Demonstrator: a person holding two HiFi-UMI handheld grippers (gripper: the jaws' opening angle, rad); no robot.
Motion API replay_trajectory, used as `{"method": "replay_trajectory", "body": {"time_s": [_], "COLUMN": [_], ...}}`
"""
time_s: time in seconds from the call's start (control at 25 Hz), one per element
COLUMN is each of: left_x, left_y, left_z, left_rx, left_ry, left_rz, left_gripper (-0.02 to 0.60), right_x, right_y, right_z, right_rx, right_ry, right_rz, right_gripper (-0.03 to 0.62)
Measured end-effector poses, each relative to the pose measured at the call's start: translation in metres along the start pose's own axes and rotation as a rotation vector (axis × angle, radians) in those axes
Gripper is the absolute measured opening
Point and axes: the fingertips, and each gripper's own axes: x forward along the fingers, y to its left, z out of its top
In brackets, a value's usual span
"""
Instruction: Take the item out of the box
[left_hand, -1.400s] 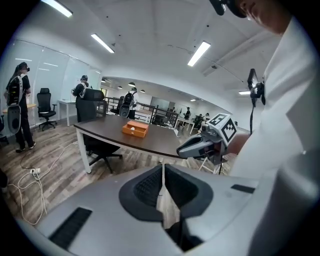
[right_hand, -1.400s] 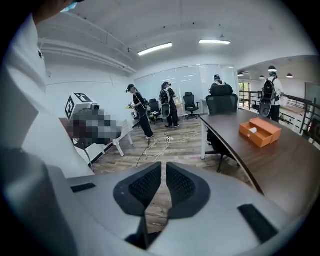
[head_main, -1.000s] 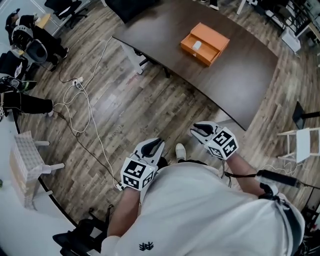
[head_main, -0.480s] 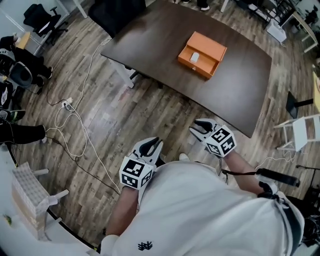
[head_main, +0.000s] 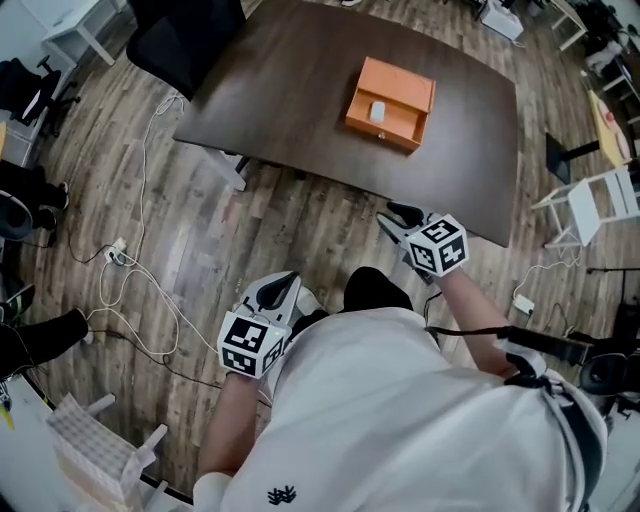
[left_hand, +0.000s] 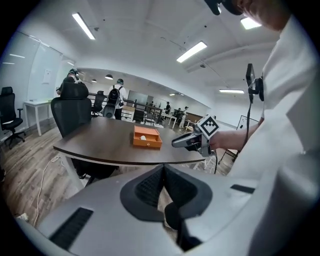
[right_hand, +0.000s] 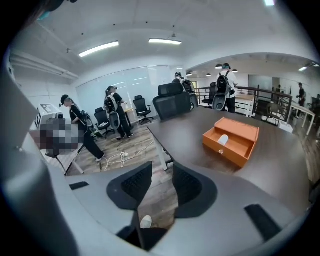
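Note:
An orange box (head_main: 388, 90) lies open on the dark table (head_main: 300, 80), with a small white item (head_main: 377, 111) inside it. My right gripper (head_main: 395, 218) hovers just short of the table's near edge, well away from the box. Its jaws are open, with only floor showing between them in the right gripper view (right_hand: 162, 167). The box (right_hand: 231, 140) and the item (right_hand: 223, 139) sit ahead and to the right there. My left gripper (head_main: 283, 283) is lower, over the floor, pads (left_hand: 150, 187) meeting at the tips, empty. It sees the box (left_hand: 147, 137) and the right gripper (left_hand: 176, 143).
A black office chair (head_main: 185, 35) stands at the table's far left corner. Cables (head_main: 140, 290) trail over the wood floor on the left. A white chair (head_main: 590, 205) stands right of the table, a white rack (head_main: 95, 455) at the lower left. People (right_hand: 112, 112) stand in the background.
The person has stepped toward the table. The box now lies nearer and more centred, and the right gripper has reached the table's near edge. The left gripper trails over the floor.

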Motion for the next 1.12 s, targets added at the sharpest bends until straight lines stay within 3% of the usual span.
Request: {"method": "replay_trajectory", "body": {"time_s": [0.24, 0.44, 0.68, 1.12], "left_x": [-0.001, 0.020, 0.046, 0.112], "left_y": [0.036, 0.066, 0.105, 0.139], "left_z": [0.019, 0.038, 0.089, 0.135], "left_rx": [-0.033, -0.030, -0.006, -0.011], "left_ry": [-0.031, -0.008, -0.015, 0.028], "left_rz": [0.002, 0.034, 0.089, 0.142], "left_gripper": [0.011, 0.011, 0.011, 0.011], "right_x": [0.027, 0.058, 0.101, 0.172], "right_y": [-0.058, -0.124, -0.188, -0.285], "right_z": [0.027, 0.046, 0.073, 0.083], "right_rx": [0.095, 0.143, 0.204, 0.255], "right_ry": [0.001, 0.005, 0.010, 0.088], "right_rz": [-0.092, -0.148, -0.157, -0.180], "right_gripper": [0.124, 0.124, 0.129, 0.179]}}
